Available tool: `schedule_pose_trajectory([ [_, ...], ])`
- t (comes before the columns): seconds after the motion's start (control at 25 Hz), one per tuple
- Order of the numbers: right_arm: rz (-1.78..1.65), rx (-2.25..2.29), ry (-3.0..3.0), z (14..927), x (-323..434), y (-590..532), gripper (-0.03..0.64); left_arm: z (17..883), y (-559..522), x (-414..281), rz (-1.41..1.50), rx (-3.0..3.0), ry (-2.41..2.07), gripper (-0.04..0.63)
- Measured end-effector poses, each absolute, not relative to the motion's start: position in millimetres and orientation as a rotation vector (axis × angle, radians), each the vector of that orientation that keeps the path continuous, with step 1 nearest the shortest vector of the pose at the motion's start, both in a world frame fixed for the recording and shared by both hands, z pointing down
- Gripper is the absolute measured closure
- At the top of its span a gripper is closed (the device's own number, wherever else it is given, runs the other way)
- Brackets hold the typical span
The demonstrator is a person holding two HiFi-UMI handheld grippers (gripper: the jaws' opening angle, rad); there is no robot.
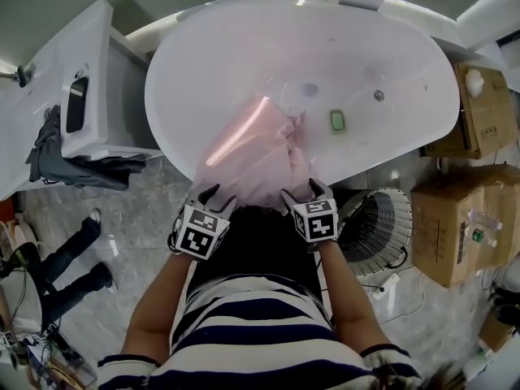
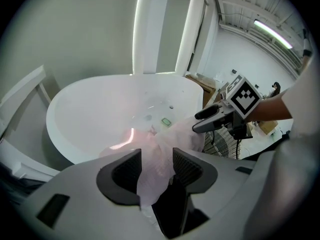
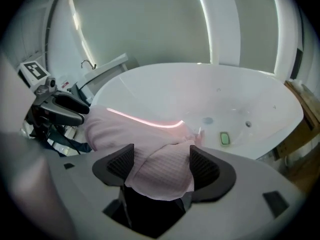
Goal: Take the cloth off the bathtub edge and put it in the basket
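A pale pink cloth point(image 1: 260, 157) lies bunched over the near edge of the white bathtub point(image 1: 366, 55) and hangs down its outer side. My left gripper point(image 1: 218, 195) is at the cloth's lower left part. In the left gripper view a fold of the cloth point(image 2: 160, 154) hangs between the parted jaws of that gripper point(image 2: 156, 159). My right gripper point(image 1: 302, 189) is at the cloth's lower right. Its jaws point(image 3: 161, 161) stand wide apart with the cloth point(image 3: 160, 176) lying loose between them. The white wire basket point(image 1: 378, 226) stands on the floor to the right of my right gripper.
A small green object point(image 1: 337, 121) and a drain point(image 1: 309, 89) sit in the tub. Cardboard boxes point(image 1: 463, 226) stand at the right beyond the basket. At the left is a white unit point(image 1: 73, 80) with dark clothes point(image 1: 65, 165) hanging off it, and a person's legs point(image 1: 57, 266) on the marbled floor.
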State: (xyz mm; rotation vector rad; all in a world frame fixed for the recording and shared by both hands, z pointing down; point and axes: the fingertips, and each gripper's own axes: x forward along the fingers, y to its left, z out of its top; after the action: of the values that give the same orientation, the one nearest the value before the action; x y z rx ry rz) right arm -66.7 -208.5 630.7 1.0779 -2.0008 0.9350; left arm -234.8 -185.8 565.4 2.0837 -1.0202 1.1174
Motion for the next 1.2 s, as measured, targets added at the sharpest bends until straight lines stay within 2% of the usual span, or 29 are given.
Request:
schedule_pose_trajectory([
  [0.28, 1.037, 1.101, -1.977, 634, -77, -210, 0.282, 561, -184, -248, 1.100, 2.101, -0.998, 0.399],
  [0.6, 1.067, 0.979, -2.051, 625, -125, -198, 0.290, 564, -173, -253, 1.198, 2.164, -0.899, 0.359],
  [0.84, 1.012, 0.991, -2.050, 622, -137, -194, 0.366, 567, -172, -257, 1.216, 2.192, -0.856, 0.354],
  [1.0, 0.959, 1.035, -2.038, 615, -144, -193, 0.444, 568, -172, -257, 1.212, 2.215, -0.828, 0.354],
  [1.2, 0.926, 1.092, -2.021, 609, -151, -188, 0.483, 570, -171, -257, 1.232, 2.266, -0.763, 0.351],
])
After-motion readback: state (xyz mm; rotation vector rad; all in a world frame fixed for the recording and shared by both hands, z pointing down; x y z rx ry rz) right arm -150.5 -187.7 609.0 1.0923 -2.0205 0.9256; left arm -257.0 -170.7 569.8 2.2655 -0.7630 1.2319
